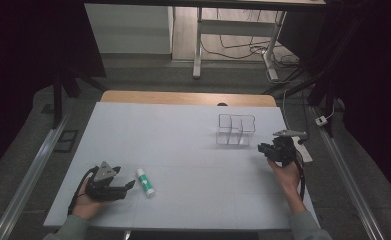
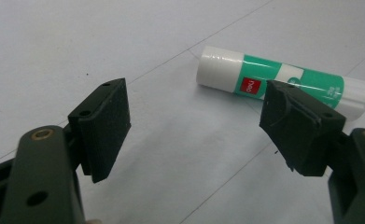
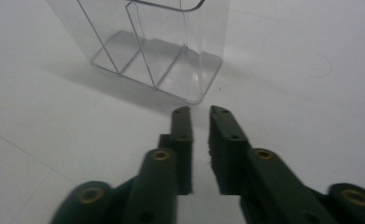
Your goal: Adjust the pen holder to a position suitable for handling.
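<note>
On the white table cover [image 1: 183,150], near the person's left side, a glue stick [image 1: 145,181] lies flat, green label round a white body. Its long axis runs diagonally: one end points away toward the far side of the table, the other back toward the front edge and a little to the right. The left gripper [image 1: 125,187] rests just beside it with its jaws spread wide and nothing between them; in the left gripper view the stick [image 2: 283,80] lies crosswise just past the pads, one pad overlapping its label. I judge that the hand is lining up so the pads can close across the narrow barrel rather than along it.

Well apart on the right, a clear plastic organiser [image 1: 236,130] with divided compartments stands upright and empty, probably where the stick is meant to go. The right gripper [image 1: 263,147] sits just beside it, jaws drawn nearly together on nothing, pointing at its near corner [image 3: 189,70].
</note>
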Action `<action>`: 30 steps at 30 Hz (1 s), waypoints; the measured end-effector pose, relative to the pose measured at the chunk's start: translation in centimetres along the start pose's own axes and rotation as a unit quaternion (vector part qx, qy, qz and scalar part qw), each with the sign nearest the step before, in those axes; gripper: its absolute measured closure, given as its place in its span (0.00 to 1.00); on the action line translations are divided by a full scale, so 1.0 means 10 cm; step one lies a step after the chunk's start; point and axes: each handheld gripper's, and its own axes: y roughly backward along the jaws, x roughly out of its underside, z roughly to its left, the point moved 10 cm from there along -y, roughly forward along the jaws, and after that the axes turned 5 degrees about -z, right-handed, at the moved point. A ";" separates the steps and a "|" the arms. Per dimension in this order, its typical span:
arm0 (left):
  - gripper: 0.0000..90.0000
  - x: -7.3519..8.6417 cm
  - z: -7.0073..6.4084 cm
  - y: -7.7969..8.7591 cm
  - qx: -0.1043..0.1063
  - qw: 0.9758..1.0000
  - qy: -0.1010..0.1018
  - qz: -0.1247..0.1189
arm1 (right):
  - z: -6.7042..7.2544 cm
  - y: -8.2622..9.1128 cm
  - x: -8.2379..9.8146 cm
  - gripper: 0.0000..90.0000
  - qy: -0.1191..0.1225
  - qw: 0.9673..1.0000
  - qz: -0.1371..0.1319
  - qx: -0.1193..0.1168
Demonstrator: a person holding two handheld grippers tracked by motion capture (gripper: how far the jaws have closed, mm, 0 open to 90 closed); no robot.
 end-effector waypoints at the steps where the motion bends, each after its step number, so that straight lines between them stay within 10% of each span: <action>1: 0.27 0.00 0.00 0.00 0.000 1.000 -0.001 0.000 | -0.01 -0.01 -0.01 0.97 -0.001 1.000 0.000 -0.002; 30: 0.27 0.01 0.00 -0.01 -0.001 1.000 -0.002 0.004 | -0.27 -0.39 -0.19 0.99 -0.035 0.999 0.006 -0.004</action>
